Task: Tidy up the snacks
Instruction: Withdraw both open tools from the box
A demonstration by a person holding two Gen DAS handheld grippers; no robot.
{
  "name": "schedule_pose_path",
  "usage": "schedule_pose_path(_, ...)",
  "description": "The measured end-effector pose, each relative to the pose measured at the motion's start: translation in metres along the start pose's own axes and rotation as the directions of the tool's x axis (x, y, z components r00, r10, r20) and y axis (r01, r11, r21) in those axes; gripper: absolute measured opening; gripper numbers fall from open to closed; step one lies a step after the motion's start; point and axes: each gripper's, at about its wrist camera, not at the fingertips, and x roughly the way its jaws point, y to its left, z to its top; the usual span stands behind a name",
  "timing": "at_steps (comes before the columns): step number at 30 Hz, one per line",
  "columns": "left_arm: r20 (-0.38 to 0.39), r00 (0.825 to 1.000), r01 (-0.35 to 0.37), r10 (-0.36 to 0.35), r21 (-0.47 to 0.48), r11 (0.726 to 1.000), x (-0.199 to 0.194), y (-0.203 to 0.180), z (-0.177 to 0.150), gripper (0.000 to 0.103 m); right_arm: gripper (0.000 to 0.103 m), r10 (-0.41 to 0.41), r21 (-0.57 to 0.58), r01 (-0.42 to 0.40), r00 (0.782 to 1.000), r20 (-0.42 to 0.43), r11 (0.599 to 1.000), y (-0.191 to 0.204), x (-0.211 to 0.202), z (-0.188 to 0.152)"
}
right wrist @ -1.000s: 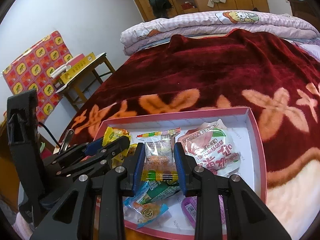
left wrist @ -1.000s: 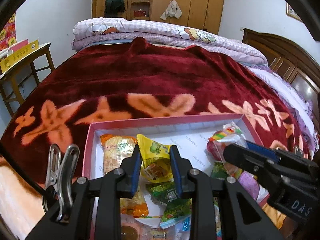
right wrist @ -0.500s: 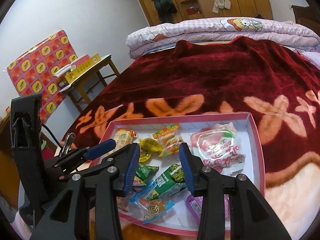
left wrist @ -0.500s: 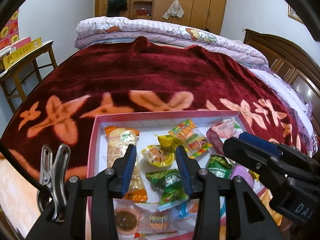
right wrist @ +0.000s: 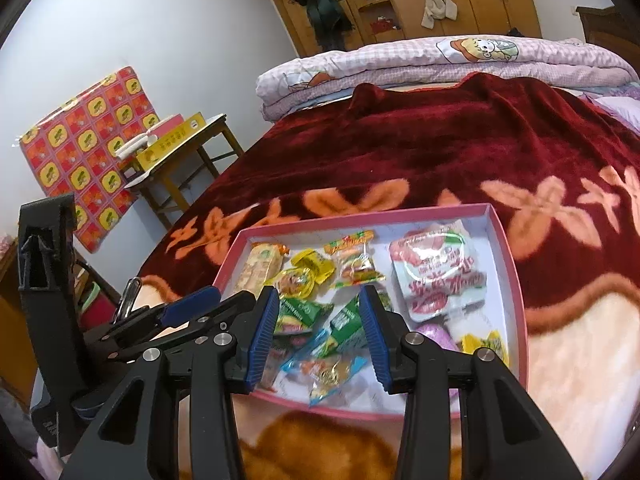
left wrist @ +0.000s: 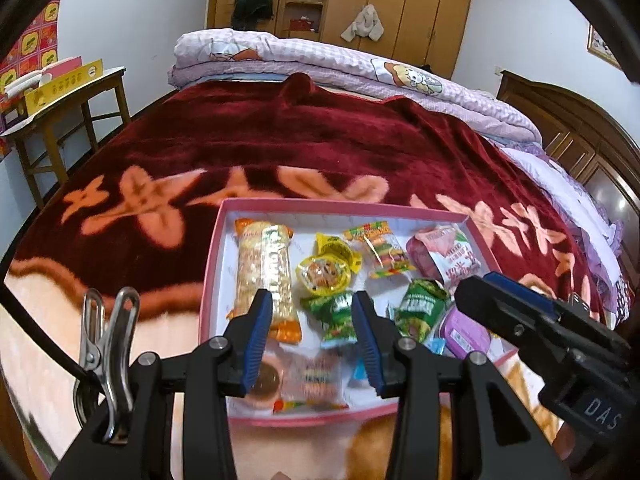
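Observation:
A shallow pink-rimmed tray [left wrist: 208, 280] [right wrist: 516, 280] lies on the bed with several snacks in it. Inside are a long cracker packet [left wrist: 264, 272], a yellow jelly packet [left wrist: 324, 274] [right wrist: 298, 280], a rainbow gummy packet [left wrist: 384, 254] [right wrist: 356, 264], a pink-and-white pouch [left wrist: 448, 256] [right wrist: 436, 280], green packets [left wrist: 334, 314] [right wrist: 348, 324] and a purple cup [left wrist: 464, 330]. My left gripper [left wrist: 311, 300] hovers open above the tray's near half, nothing between its pads. My right gripper [right wrist: 319, 296] is open too, above the green packets, holding nothing.
The tray rests on a dark red blanket with orange flowers [left wrist: 320, 148]. A folded checked quilt [left wrist: 320, 60] lies at the far end. A wooden side table with boxes [left wrist: 68, 92] stands left of the bed. A wardrobe [left wrist: 400, 0] lines the back wall.
Both grippers opened and drew back and up from the tray. The yellow jelly packet left my left gripper and the rainbow gummy packet left my right; both now lie in the tray.

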Motion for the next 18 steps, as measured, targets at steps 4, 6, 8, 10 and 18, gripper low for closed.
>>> schedule_pose_path(4, -0.005, 1.000, -0.006, 0.006, -0.017, 1.000, -0.008, 0.003, -0.007, 0.043, 0.043, -0.007, -0.007, 0.007, 1.000, 0.010, 1.000, 0.005, -0.009, -0.006)
schedule_pose_path(6, -0.007, 1.000, -0.008, 0.008, -0.031, 0.999, -0.013, 0.004, -0.011, 0.043, 0.043, -0.015, -0.013, 0.015, 1.000, 0.017, 1.000, 0.007, -0.014, -0.009)
schedule_pose_path(8, -0.005, 1.000, -0.013, 0.013, -0.039, 0.999, -0.017, 0.006, -0.015, 0.043, 0.043, -0.028, -0.022, 0.028, 0.999, 0.017, 0.999, 0.008, -0.018, -0.012)
schedule_pose_path(10, -0.003, 1.000, -0.023, 0.023, -0.040, 0.999, -0.022, 0.005, -0.019, 0.043, 0.043, -0.034, -0.026, 0.035, 0.999, 0.014, 0.999, 0.009, -0.020, -0.015)
schedule_pose_path(18, -0.008, 1.000, -0.029, 0.029, -0.035, 0.999, -0.034, 0.000, -0.034, 0.043, 0.043, -0.074, -0.052, 0.074, 0.997, 0.002, 0.996, 0.014, -0.029, -0.032)
